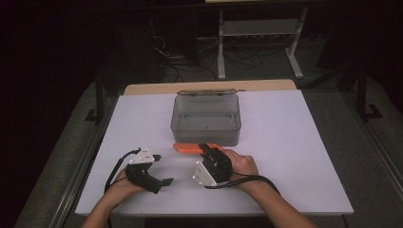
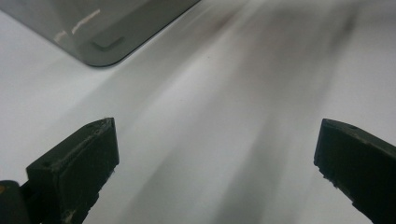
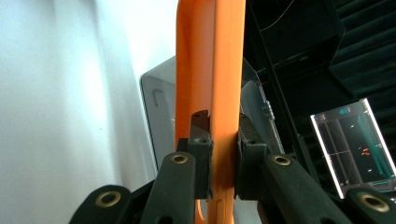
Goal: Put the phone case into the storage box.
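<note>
Grip looked solid: the right gripper [image 3: 219, 154] had its jaws pinching the orange tool [image 1: 190, 148] across its flat handle, just below the grey plastic box [image 1: 206, 118] at center frame. Best move, I'd guess, was to lift it level and clear the box's near wall before lowering it inside, no twisting. The left gripper [image 1: 161, 169] sat lower left on the worktop [image 1: 294, 156], jaws spread, holding nothing. Count: one tool, one box, two grippers.
</note>
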Demonstrator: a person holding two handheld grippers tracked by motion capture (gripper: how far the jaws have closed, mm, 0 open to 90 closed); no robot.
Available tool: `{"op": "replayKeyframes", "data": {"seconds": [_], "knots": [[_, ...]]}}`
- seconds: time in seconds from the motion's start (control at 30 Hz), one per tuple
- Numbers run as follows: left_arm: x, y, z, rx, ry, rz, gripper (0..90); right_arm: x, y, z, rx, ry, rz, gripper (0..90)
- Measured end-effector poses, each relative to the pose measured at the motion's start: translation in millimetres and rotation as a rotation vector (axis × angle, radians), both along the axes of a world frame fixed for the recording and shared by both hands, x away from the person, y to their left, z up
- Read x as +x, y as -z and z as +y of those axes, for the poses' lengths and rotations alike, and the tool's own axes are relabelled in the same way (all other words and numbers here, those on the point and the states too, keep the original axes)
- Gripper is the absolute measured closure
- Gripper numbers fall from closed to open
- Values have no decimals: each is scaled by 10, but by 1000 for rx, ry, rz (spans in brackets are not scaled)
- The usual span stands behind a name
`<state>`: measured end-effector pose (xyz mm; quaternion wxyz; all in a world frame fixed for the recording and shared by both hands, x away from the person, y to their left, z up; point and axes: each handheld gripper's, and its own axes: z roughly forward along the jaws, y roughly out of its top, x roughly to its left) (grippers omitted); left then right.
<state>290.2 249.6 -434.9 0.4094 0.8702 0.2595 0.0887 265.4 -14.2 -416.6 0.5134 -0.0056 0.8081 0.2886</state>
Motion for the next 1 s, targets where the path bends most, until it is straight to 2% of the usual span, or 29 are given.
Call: {"op": "replayKeyframes", "data": {"seconds": [0.2,0.4,0.43,0.47,0.5,1.0], "knots": [[-6,-2,-1,-1,-2,-6,0,57,-62,-50,67,1,66,788],[-10,5,-2,8,1,-11,0,93,-91,-86,111,10,119,788],[-10,7,-3,8,4,-11,0,109,-104,-99,133,16,144,788],[-10,7,-3,8,4,-11,0,109,-104,-99,133,16,144,788],[-10,6,-2,7,5,-11,0,133,-118,-115,152,14,164,788],[-13,5,-2,3,10,-13,0,225,-148,-182,218,21,269,788]]}}
